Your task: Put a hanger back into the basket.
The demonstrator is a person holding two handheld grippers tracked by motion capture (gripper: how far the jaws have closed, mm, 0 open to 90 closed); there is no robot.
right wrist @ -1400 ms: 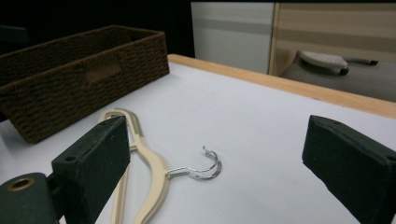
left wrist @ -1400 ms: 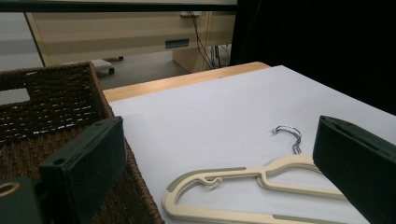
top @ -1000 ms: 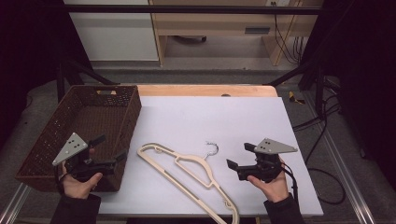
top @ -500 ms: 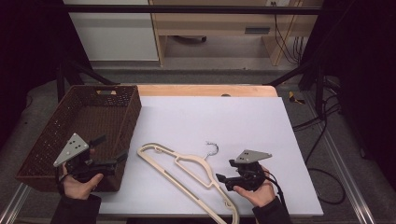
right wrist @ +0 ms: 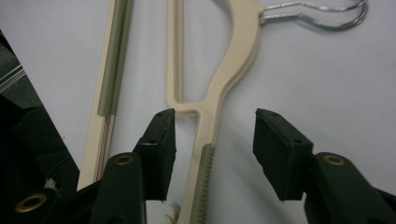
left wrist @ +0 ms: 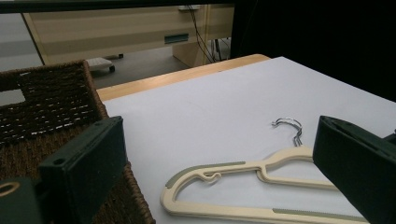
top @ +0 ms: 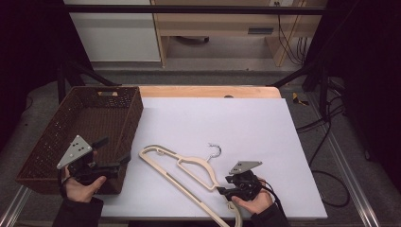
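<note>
A cream plastic hanger (top: 206,166) with a wire hook (top: 215,150) lies flat on the white table top (top: 246,123). My right gripper (top: 222,191) is low at the hanger's near right arm. In the right gripper view (right wrist: 215,144) its jaws straddle that arm (right wrist: 229,70); they have just been closing, with gaps left on both sides, so it is open. My left gripper (top: 111,152) hovers open over the basket's near right corner. Its jaws (left wrist: 219,163) frame the hanger (left wrist: 243,165) from farther off, with nothing between them.
A brown wicker basket (top: 56,127) stands at the table's left side, its rim (left wrist: 51,98) close under my left gripper. A wooden strip (top: 208,91) runs along the far table edge. Cables (top: 326,127) hang off the right side.
My right gripper has sunk and moved left onto the hanger's arm, and its jaws have narrowed around it. The left gripper and the hanger have not moved.
</note>
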